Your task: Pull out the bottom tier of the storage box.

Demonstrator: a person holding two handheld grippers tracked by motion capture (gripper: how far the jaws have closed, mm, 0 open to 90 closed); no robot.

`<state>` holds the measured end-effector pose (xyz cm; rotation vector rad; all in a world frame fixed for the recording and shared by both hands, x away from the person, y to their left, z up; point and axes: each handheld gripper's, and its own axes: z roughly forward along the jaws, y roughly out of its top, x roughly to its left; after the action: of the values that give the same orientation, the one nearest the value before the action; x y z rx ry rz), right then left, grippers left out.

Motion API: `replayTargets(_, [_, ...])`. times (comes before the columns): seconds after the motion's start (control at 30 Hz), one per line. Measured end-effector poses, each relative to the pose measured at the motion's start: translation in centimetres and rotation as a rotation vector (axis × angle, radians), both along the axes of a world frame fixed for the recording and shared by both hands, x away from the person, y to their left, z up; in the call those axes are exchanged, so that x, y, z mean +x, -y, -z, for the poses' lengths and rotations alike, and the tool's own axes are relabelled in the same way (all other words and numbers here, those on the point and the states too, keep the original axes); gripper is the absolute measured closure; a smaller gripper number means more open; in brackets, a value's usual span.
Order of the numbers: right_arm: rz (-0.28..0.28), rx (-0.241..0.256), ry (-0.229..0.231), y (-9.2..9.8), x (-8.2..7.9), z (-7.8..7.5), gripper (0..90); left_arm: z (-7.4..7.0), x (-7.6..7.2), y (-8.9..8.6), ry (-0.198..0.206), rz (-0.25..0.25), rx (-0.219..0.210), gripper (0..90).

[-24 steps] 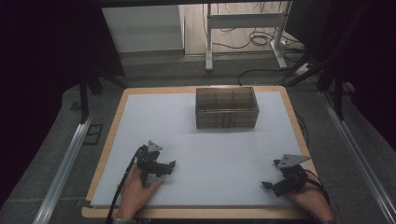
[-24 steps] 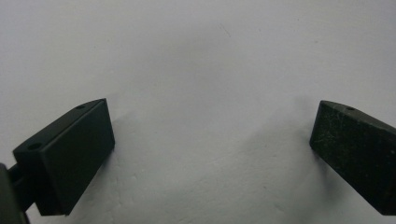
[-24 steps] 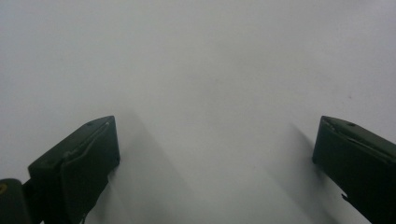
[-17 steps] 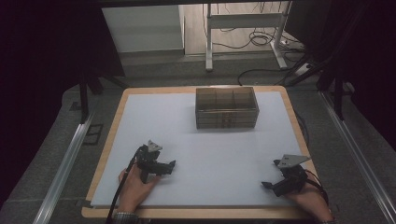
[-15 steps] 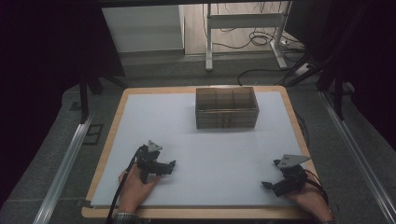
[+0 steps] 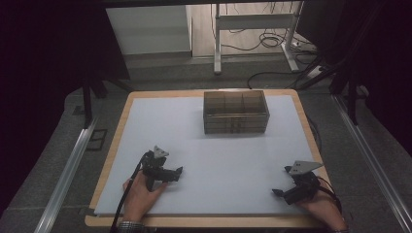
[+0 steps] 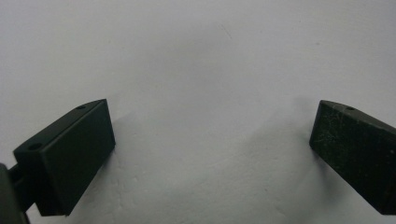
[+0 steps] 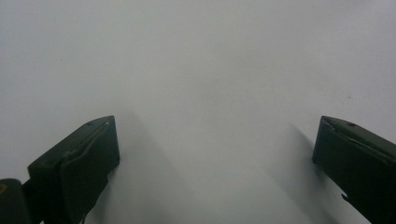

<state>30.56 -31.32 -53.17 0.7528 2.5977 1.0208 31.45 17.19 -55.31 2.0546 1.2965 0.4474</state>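
Two tongs (image 6: 179, 171) (image 6: 278, 192) spread wide, compartment box (image 6: 235, 112) well beyond

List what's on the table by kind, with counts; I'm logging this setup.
Grippers: 2, the left gripper and the right gripper, each open on the white mat
Boxes: 1, a clear box with compartments
Mats: 1
Total: 4
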Motion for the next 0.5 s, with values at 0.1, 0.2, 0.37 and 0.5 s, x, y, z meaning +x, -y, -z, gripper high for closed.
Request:
replayTargets(0.1, [0.000, 0.000, 0.000, -0.01, -0.01, -0.01, 0.6, 0.00, 0.00, 0.00, 0.000, 0.000, 0.000, 0.0])
replayTargets(0.2, [0.000, -0.001, 0.000, -0.01, 0.00, -0.03, 0.6, 0.00, 0.00, 0.00, 0.000, 0.000, 0.000, 0.0])
replayTargets(0.37, [0.000, -0.001, -0.001, -0.02, 0.00, -0.05, 0.8, 0.00, 0.01, 0.00, 0.000, 0.000, 0.000, 0.0])
replayTargets(0.5, [0.003, -0.001, -0.004, -0.01, 0.00, -0.12, 1.8, -0.01, 0.01, 0.00, 0.000, 0.000, 0.000, 0.0])
